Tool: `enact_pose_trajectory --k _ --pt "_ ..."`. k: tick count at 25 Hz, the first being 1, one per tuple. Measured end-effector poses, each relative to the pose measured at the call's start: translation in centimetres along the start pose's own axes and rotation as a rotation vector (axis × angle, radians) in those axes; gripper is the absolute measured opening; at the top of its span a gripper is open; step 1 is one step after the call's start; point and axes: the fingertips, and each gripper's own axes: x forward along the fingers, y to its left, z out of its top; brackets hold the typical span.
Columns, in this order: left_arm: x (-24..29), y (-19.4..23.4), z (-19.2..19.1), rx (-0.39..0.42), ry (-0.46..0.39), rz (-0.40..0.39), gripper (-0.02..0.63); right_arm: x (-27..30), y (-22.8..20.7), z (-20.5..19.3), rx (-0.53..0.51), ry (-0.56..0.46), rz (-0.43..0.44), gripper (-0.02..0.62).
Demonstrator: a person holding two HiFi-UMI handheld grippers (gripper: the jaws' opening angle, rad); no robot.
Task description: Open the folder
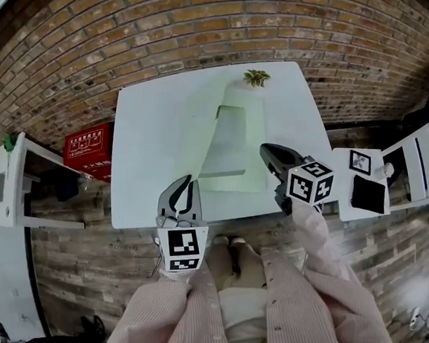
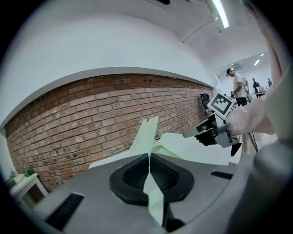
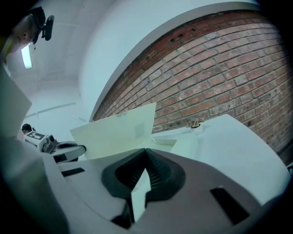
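L tongs (image 2: 149, 170) are pressed together on a thin pale-green leaf of the folder (image 1: 230, 139), seen edge-on btw the ribbed pads & rising past them. R tongs (image 3: 143, 176) likewise pinch a pale-green leaf edge. Beyond them a broad leaf stands lifted at a slant, w/ the brick wall (image 1: 187, 27) behind. In the head view both tongs sit at the folder's near end, L at its near-left corner & R at its near-right side, each w/ its marker cube toward the person's striped sleeves (image 1: 157, 321). The folder lies lengthwise mid-bench & part open: 1 leaf raised, the rest flat on the white bench (image 1: 148, 135). Its far end reaches close to a small potted plant (image 1: 256, 77) at the bench's far edge. Off the bench there's a red box (image 1: 89, 149) & a white shelf unit (image 1: 18, 184) to the L, and a marker card (image 1: 360, 162) on a white stand to the R. Wood-plank floor (image 1: 97, 274) below. The L gripper view also catches a person (image 2: 237, 84) standing far off.
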Motion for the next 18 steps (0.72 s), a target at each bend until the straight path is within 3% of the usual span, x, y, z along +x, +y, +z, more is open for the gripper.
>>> enact_pose_trajectory --k 7,18 --pt "-0.7 2.9 -0.7 -0.076 -0.004 0.081 -0.001 1.0 2.5 1.1 -0.055 -0.003 0.072 0.005" --pt "-1.6 5.4 -1.7 -0.128 -0.001 0.1 -0.003 3.1 7.0 -0.5 -0.116 0.051 0.154 0.005"
